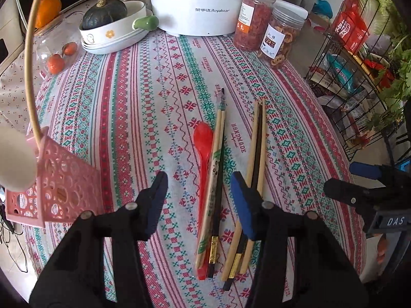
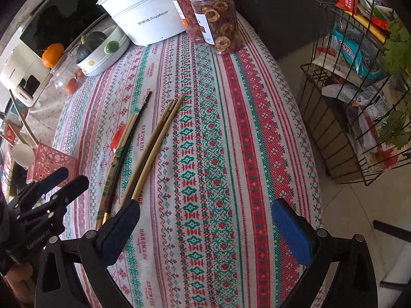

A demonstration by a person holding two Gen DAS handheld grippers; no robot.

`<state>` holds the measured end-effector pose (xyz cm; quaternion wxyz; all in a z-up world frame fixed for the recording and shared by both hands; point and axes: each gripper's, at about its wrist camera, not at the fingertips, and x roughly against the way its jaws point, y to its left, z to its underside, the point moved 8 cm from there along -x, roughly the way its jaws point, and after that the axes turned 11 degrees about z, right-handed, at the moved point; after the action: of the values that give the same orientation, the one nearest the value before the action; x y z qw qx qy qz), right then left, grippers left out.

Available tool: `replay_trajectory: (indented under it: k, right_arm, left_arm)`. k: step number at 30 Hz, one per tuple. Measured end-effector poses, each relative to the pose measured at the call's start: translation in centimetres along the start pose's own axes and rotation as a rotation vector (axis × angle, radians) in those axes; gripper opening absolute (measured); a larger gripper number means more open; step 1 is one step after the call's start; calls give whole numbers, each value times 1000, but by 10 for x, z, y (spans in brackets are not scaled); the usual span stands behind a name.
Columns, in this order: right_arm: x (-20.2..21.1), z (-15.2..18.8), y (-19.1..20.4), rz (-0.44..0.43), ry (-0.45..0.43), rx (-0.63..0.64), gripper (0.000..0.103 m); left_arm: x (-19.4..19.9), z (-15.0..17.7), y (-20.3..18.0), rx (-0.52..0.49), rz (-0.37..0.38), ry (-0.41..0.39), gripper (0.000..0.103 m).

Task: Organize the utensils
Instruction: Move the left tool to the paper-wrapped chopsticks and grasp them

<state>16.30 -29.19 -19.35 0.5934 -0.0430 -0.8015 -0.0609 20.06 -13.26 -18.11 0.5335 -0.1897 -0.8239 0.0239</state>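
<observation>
A red plastic spoon (image 1: 204, 143) lies on the patterned tablecloth beside a bundle of chopsticks (image 1: 217, 169). A second bundle of chopsticks (image 1: 257, 154) lies just to its right. My left gripper (image 1: 199, 182) is open and empty, its jaws straddling the spoon and first bundle from above. A pink perforated utensil basket (image 1: 61, 179) with a white spoon (image 1: 12, 159) in it stands at the left. My right gripper (image 2: 205, 220) is open and empty over bare cloth, right of both bundles (image 2: 151, 148). The basket also shows in the right wrist view (image 2: 50, 161).
A white Royalstar appliance (image 1: 197, 2), two jars of dried fruit (image 1: 267, 23), a dish holding a dark squash (image 1: 108, 23) and tomatoes under a clear cover (image 1: 59, 56) stand at the table's far side. A wire rack of packets (image 2: 359, 77) stands beyond the right edge.
</observation>
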Motion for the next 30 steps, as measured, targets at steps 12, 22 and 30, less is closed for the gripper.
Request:
replay_trajectory:
  k: [12,22,30]
  right_arm:
    - [-2,-14,8,-31,0,22,103]
    - [-8,-17,8,-13,11,16,103]
    - [-17,-20,7,13,28,-1,103]
  left_arm:
    - [-52,-31,-12,-17,9,70,12]
    - [-56,-30,-4,13,-21,88,1]
    - [-27,-8,-3,19,61,86,0]
